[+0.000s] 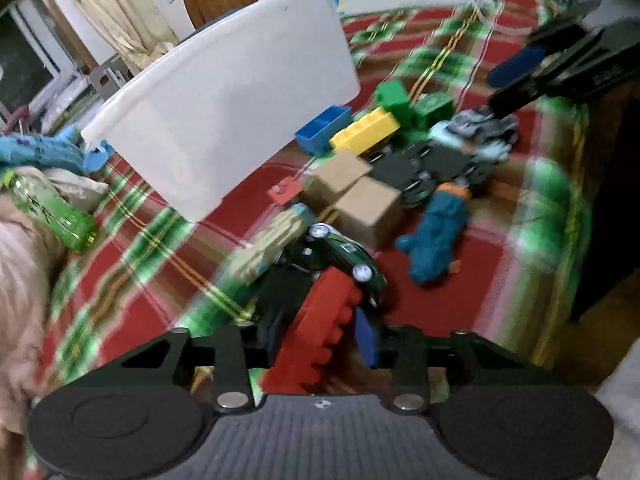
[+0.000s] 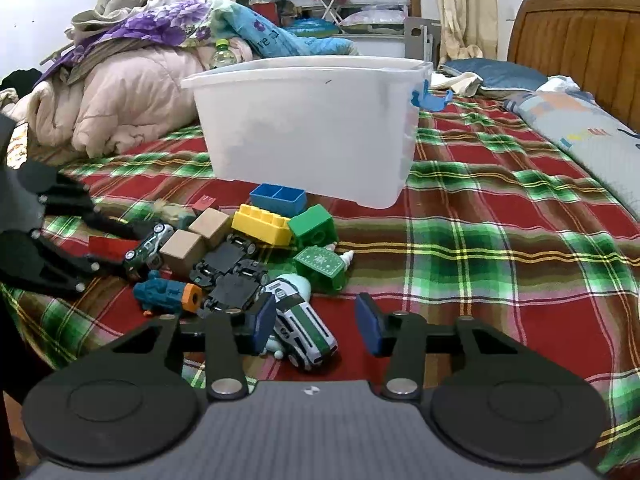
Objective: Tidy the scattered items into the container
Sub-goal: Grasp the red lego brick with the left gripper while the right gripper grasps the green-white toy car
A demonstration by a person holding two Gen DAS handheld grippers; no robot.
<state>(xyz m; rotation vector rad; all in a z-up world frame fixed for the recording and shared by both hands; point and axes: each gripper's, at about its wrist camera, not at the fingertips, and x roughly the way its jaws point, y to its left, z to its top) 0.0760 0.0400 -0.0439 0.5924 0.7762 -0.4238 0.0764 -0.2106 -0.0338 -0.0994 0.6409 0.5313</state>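
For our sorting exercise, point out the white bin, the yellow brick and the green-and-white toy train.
white bin (image 2: pixel 312 132), right wrist view, front wall.
yellow brick (image 2: pixel 262 224), right wrist view, studded top.
green-and-white toy train (image 2: pixel 304 326), right wrist view, striped side.

Matt translucent plastic container (image 2: pixel 308 128), woven plaid cloth bedspread (image 2: pixel 500 240), glossy plastic bricks (image 2: pixel 262 224)

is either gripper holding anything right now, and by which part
The left gripper is shut on the red brick, clamping it across its sides. The right gripper is open over the toy train, holding nothing.
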